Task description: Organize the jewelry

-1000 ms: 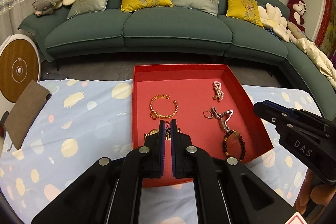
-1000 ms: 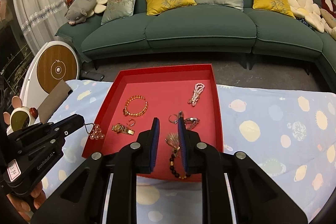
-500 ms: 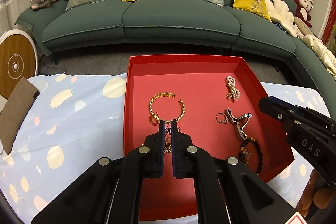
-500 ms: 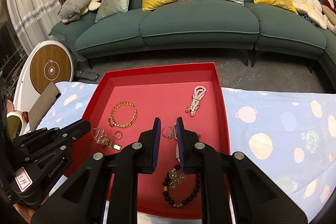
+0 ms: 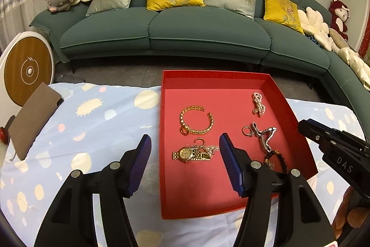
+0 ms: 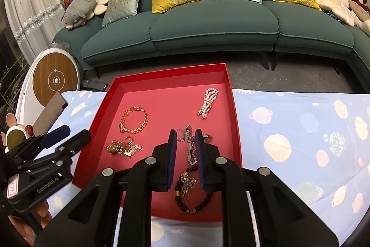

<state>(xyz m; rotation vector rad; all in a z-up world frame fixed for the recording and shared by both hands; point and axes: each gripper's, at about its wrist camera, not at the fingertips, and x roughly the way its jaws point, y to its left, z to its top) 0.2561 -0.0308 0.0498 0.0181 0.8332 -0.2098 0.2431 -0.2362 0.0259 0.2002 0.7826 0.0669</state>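
Tongs (image 5: 185, 149) over seemingly tangled gold watch (image 5: 190, 153)

A red tray (image 5: 289, 105) holds a gold watch (image 5: 188, 153), pink-white pearls (image 6: 208, 102) and dark beads (image 6: 198, 200), on a pale-blue planet-patterned cloth (image 6: 300, 131) before a teal sofa (image 5: 185, 34).

Left tongs (image 5: 185, 145) spread wide, right tongs (image 6: 186, 142) narrowly parted, both empty
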